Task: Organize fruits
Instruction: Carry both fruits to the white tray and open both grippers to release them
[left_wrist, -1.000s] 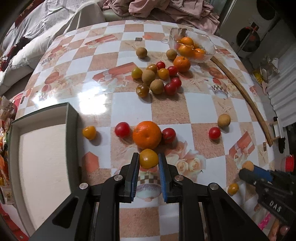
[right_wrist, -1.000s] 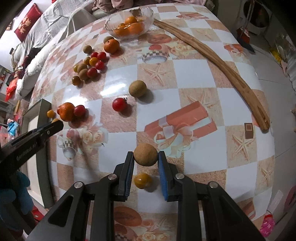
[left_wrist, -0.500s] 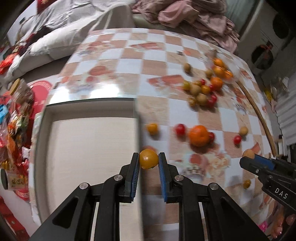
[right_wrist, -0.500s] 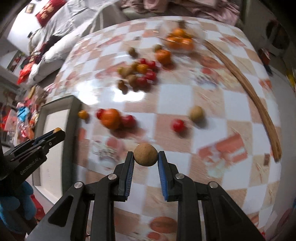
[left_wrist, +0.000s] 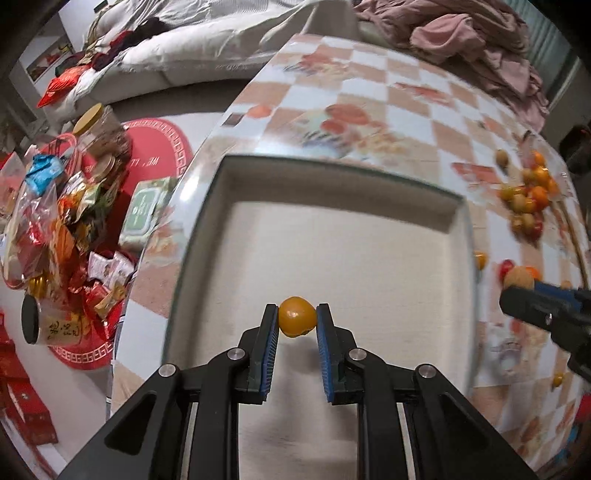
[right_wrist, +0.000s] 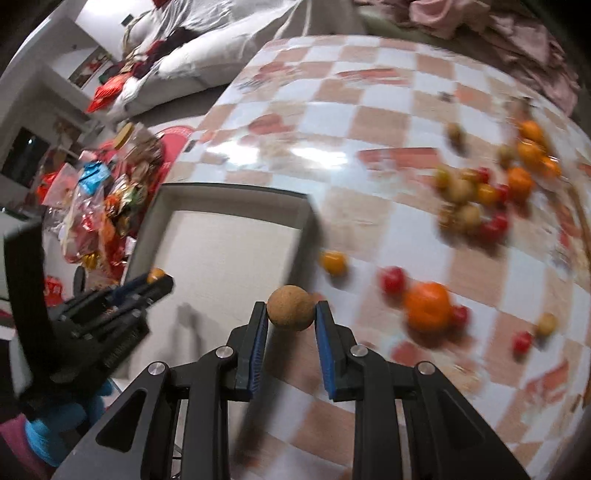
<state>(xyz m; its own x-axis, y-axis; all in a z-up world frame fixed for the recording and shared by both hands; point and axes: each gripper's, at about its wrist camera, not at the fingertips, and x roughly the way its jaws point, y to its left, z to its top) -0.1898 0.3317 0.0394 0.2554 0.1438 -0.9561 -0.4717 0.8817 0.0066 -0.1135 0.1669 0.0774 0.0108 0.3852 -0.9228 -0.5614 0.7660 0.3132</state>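
Clamped in the left gripper (left_wrist: 296, 320), a yellow tomato (left_wrist: 296, 317) has been carried over the tray (left_wrist: 332, 258), with the right gripper (right_wrist: 290, 319)'s brown fruit (right_wrist: 290, 308) trailing at three o'clock, so release appears imminent.

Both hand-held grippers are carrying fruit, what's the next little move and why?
Probably lower the left hand-held gripper and release its small yellow-orange tomato, since it already hangs over the bare floor of the shallow grey rectangular tray.
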